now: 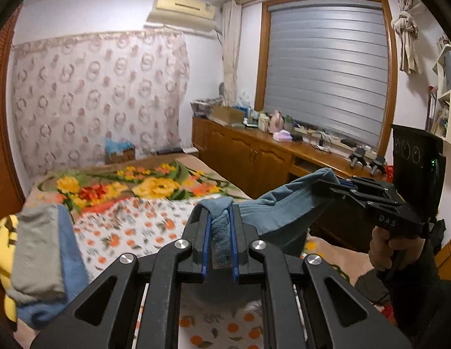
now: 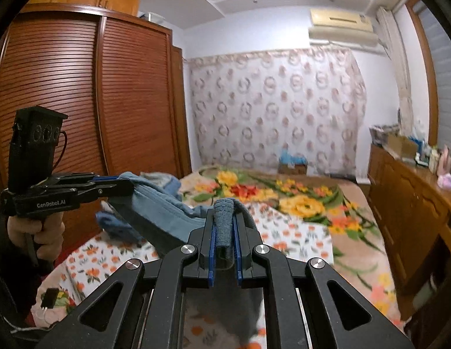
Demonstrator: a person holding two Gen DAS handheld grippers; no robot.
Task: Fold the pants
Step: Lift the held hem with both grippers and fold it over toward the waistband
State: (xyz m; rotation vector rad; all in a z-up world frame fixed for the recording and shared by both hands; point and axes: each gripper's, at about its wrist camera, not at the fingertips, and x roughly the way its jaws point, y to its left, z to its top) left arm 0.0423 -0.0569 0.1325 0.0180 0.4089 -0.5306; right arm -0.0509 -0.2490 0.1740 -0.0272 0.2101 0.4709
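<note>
The blue-grey cotton pants (image 1: 272, 209) hang stretched above the bed (image 1: 155, 226), which is spread with an orange-flowered white sheet and a big-bloomed floral blanket. The left gripper (image 1: 221, 226) is clenched on one bunched end of the pants, the right gripper (image 2: 225, 226) on the other. A folded grey and blue clothes pile (image 1: 42, 258) lies at the bed's left edge. Beyond the bed hangs a patterned lace curtain (image 1: 97, 96); beside the bed stand a louvred wooden wardrobe (image 2: 79, 93) and a cluttered wooden cabinet (image 1: 254, 151) under a shuttered window (image 1: 327, 72)
</note>
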